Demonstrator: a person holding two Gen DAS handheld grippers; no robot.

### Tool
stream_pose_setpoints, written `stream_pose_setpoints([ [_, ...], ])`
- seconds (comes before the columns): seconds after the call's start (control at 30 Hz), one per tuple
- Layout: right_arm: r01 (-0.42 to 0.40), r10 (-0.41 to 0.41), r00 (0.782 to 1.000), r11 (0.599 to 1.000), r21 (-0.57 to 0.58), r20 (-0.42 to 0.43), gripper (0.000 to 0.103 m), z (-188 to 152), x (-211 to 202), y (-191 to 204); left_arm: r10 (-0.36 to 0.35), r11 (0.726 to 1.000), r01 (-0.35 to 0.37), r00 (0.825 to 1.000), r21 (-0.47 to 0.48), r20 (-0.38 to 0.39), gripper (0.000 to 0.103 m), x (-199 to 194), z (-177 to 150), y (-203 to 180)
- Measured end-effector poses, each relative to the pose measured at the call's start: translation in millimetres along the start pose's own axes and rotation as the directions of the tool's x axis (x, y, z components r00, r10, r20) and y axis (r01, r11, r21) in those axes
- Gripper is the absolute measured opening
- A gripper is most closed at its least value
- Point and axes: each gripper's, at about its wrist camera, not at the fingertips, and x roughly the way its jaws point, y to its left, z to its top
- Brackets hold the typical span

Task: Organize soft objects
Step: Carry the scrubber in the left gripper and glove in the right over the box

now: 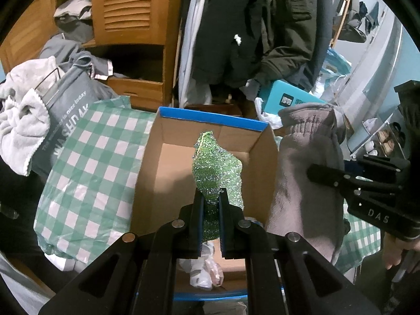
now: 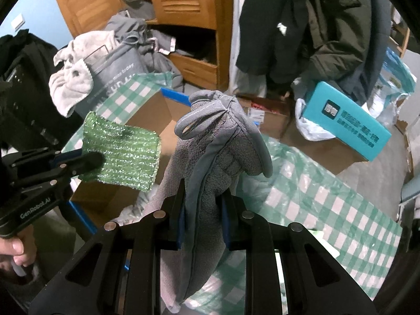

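My left gripper [image 1: 211, 197] is shut on a glittery green scrubbing cloth [image 1: 216, 168] and holds it above an open cardboard box [image 1: 258, 139] with a blue rim. The cloth also shows in the right wrist view [image 2: 123, 155], with the left gripper [image 2: 92, 161] clamped on its edge. My right gripper [image 2: 200, 194] is shut on a grey microfibre towel [image 2: 218, 155] that hangs down from it. In the left wrist view the towel [image 1: 307, 173] hangs just right of the box, with the right gripper [image 1: 319, 173] on it.
A green-and-white checked plastic sheet [image 1: 89, 157] covers the surface around the box. A grey laundry bag [image 1: 65, 115] with a pale towel [image 1: 21, 120] stands at the left. A teal box [image 2: 346, 128] lies at the right. A wooden wardrobe [image 1: 131, 8] and hanging coats [image 1: 262, 26] stand behind.
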Motion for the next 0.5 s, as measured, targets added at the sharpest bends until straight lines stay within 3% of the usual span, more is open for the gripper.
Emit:
stream_pose_setpoints([
  [0.4, -0.03, 0.03, 0.998, 0.999, -0.012, -0.056, 0.021, 3, 27, 13, 0.04, 0.999, -0.041, 0.998, -0.018, -0.046, 0.01, 19, -5, 11],
  [0.5, -0.032, 0.031, 0.997, 0.999, -0.019, -0.068, 0.032, 3, 31, 15, 0.051, 0.998, -0.053, 0.997, -0.027, -0.06, 0.017, 22, -6, 13],
])
